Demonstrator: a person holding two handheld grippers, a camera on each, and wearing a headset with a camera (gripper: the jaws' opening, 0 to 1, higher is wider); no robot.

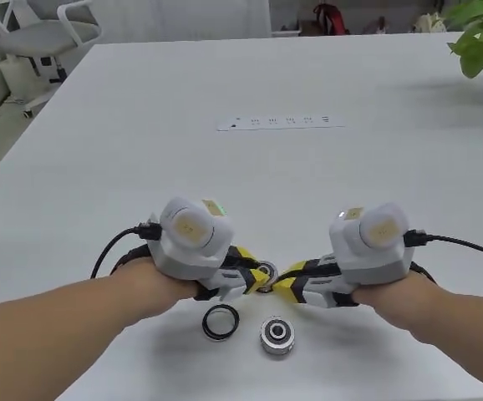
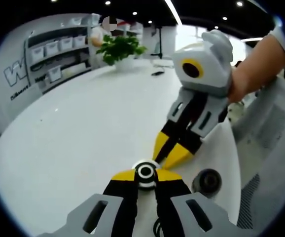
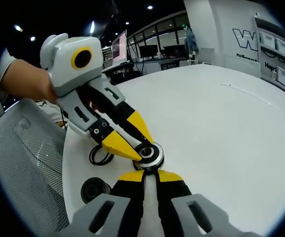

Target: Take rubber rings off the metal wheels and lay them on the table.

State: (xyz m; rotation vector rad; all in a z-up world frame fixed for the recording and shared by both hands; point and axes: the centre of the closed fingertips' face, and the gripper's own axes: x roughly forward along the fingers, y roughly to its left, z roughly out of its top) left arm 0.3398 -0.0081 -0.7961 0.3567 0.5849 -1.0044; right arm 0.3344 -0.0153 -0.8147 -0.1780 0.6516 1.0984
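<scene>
Because the left gripper and right gripper meet tip to tip above the tabletop, we read the head view as one steadying the held wheel while the other works at it, a loose ring and a bare wheel lying nearer us. In the left gripper view our left jaws clamp the held wheel so it cannot turn. In the right gripper view our right jaws sit narrow against its rim, likely to peel the rubber, though we cannot tell whether they pinch it.
</scene>
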